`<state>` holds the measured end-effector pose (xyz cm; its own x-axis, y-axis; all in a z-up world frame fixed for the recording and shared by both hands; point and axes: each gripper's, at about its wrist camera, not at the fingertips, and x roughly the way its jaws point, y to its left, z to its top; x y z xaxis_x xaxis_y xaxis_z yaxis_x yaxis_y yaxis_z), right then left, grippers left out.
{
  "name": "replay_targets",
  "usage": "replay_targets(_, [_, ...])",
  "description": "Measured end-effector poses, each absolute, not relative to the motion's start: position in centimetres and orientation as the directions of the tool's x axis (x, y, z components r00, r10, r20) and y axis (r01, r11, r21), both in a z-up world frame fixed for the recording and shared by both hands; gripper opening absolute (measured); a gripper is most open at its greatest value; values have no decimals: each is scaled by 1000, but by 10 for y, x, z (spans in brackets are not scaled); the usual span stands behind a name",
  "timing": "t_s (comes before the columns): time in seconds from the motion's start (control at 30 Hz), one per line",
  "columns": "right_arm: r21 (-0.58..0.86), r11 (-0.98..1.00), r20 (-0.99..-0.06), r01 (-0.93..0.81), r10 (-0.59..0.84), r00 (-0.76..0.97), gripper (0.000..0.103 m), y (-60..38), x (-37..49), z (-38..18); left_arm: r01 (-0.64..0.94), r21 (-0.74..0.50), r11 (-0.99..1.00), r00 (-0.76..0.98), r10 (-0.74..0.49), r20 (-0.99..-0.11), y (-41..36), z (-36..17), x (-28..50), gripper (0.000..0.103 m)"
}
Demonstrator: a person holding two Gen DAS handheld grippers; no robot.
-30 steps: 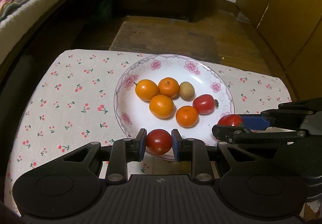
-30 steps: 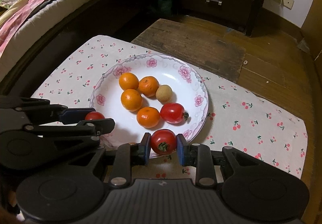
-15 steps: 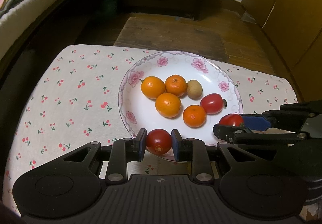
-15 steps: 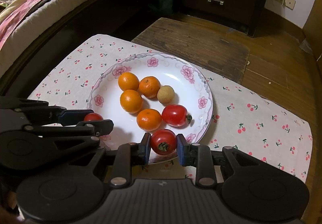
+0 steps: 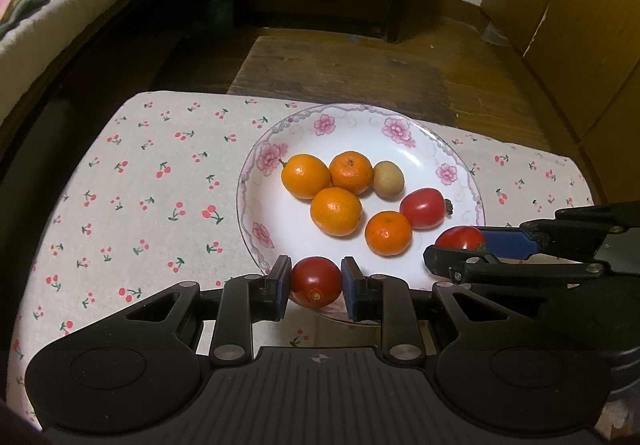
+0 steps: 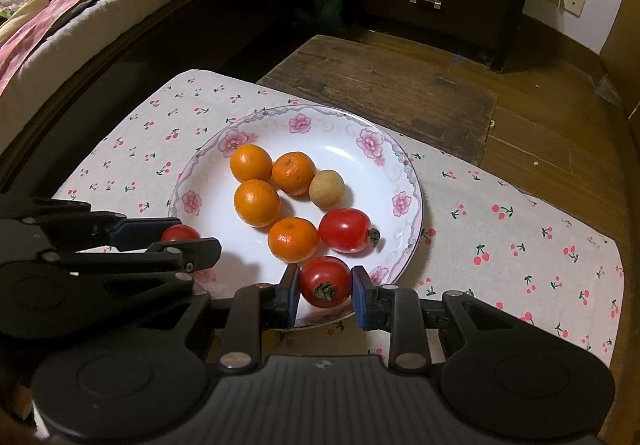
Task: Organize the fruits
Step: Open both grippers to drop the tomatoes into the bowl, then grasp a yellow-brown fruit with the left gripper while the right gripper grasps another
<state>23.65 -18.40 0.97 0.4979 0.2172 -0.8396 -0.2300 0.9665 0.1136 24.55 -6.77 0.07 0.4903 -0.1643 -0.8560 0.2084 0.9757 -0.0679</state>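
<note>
- Two grippers each clamp a red tomato at the near rim of a floral plate.
- Left gripper pinches its tomato; right gripper squeezes another tomato.
- Four oranges, a small brown fruit and a third tomato sit on the plate, atop a cherry-print cloth.

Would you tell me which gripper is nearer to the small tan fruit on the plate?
Right. The right gripper and its tomato sit just past the loose tomato from the tan fruit; the left gripper hangs at the opposite near rim.
</note>
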Motion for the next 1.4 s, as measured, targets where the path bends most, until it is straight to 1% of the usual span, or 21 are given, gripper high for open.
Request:
replay_targets(0.1, [116,968,-831,-222,217,512,29,-186,236,12,206,-73,976,501,-169,-848,-67,5,244,36])
replay_targets(0.17, [121,968,-826,-219,221,519,29,-188,236,14,203,-76,976,508,-171,-844,-66,7,245,40])
replay_targets(0.27, [133,969,-823,-210,226,521,29,-190,236,16,198,-83,977,510,-175,-842,-64,9,245,43])
replay_targets(0.4, [132,969,-820,-207,225,527,29,-191,235,18,205,-83,975,515,-180,-838,-65,12,242,44])
replay_targets(0.53, [135,970,-811,-202,225,539,30,-195,229,26,220,-92,971,524,-197,-828,-64,19,234,50])
replay_targets(0.73, [110,967,-812,-231,222,539,31,-194,204,38,270,-87,959,527,-223,-820,-62,28,207,51])
replay_targets(0.97, [108,963,-829,-246,224,513,31,-193,180,37,315,-93,944,488,-245,-838,-57,19,179,51])
replay_targets(1.07, [130,960,-834,-247,241,497,31,-192,178,34,316,-130,940,455,-270,-848,-58,11,177,51])
replay_targets(1.4, [148,959,-849,-241,249,466,31,-189,186,25,305,-140,942,419,-265,-868,-73,-17,190,50])
